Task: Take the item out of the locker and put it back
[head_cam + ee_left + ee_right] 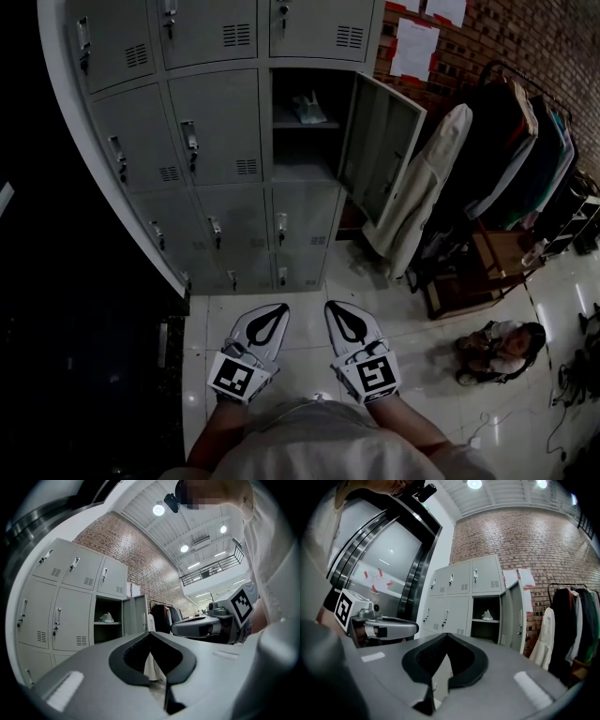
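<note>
i hold both tools level in front of the locker point(202, 141), well short of it. the left gripper point(278, 307) is clenched with its tips together and nothing between them, and the right gripper point(334, 306) is clenched and empty too. the item point(307, 108), a small crumpled white thing, lies on the shelf point(302, 126) inside the one open compartment, whose door point(380, 145) swings out to the right. a white coat point(422, 187) hangs just beside that door.
</note>
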The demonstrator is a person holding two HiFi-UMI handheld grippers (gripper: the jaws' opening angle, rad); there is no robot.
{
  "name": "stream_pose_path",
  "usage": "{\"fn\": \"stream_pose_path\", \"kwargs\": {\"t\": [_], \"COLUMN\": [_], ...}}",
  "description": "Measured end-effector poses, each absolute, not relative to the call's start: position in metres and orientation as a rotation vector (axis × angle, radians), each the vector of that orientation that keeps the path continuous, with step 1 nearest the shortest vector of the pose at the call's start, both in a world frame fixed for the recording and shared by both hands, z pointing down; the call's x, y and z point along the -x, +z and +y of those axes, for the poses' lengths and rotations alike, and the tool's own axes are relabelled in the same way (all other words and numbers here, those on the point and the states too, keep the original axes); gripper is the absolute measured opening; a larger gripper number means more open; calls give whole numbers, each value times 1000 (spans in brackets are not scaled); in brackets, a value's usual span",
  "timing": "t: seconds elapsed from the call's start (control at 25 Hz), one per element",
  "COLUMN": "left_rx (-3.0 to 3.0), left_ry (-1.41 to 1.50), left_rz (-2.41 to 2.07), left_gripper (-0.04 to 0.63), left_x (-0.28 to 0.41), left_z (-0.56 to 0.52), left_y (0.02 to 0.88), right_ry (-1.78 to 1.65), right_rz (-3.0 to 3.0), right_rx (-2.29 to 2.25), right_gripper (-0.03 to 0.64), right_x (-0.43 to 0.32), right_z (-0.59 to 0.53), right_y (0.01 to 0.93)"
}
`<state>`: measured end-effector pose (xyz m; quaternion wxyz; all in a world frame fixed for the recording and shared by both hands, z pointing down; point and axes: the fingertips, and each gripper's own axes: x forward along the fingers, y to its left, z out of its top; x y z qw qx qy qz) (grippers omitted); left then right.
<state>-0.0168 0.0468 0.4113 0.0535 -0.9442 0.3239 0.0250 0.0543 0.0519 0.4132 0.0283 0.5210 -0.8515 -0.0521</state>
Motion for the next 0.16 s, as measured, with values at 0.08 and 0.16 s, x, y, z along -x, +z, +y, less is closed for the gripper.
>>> {"fn": "stream_pose_path", "kwargs": {"t": [0.08, 0.16], "left_rx": [2863, 2852], "left_ry": [82, 99], "left_rz": [985, 987], "left_gripper": [-26, -25], "left_x": [16, 14], "left_z": [47, 48], "left_y": [412, 413], "right_ry": [-155, -149], "right_rz": [-2628, -2627], "right_rx": [-1606, -1602], "right_gripper": [-2, -2], "right_x": [-55, -57], "right_z": [53, 54], "right_y": [414, 416]}}
